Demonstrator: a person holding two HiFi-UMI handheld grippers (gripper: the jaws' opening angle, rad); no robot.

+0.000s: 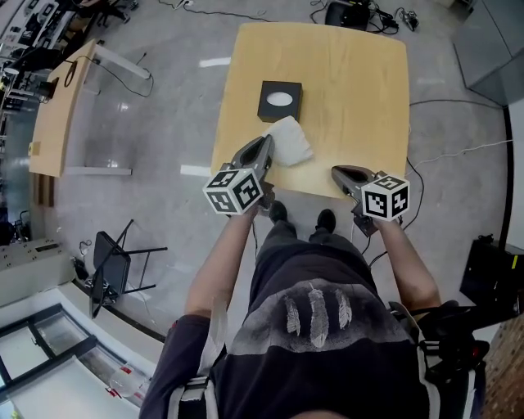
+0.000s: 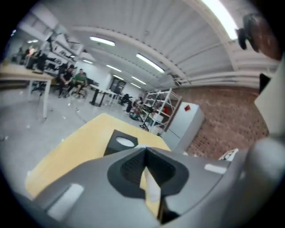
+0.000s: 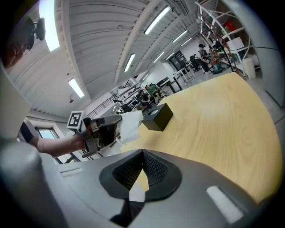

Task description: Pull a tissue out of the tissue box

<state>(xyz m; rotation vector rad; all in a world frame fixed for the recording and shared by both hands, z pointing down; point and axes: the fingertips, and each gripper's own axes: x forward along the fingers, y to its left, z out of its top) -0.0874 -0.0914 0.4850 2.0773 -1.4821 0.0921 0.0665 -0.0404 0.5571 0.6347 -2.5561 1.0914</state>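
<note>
Wearer: seen from above in head view, dark printed top, both forearms stretched fwd toward near edge of table (image 1: 360,98).
Floor nr wearer: black folding chair (image 1: 110,266) at left, on grey glossy concrete.
L gripper (image 1: 267,141): marker cube (image 1: 233,190) at rear. Jaws clamped tight on tissue (image 1: 288,141), white strip pinched betw. pads in left gripper view (image 2: 145,149). Same grip visible from right gripper view (image 3: 119,121).
R gripper (image 1: 336,170): marker cube (image 1: 385,196) at rear. Jaws closed tip to tip in right gripper view (image 3: 142,152), nothing gripped. Held over near right edge of table, well apart from box.
Tissue: white, crumpled, out of box's opening, hanging fwd from L jaws over table. Just beside near side of box; touching it or not can't be told.
Tissue box (image 1: 280,101): black, square, pale oval opening on top. Upright on table, left of centre, just beyond tissue.
Table: light wood, rounded corners, bare apart from box.
Far left: second wooden table (image 1: 57,114) on white legs.
Far edge: dark cables (image 1: 360,15) bundled on floor past table.
Background in left gripper view: seated people (image 2: 71,80) at desks, shelving (image 2: 156,104), brick wall at right.
</note>
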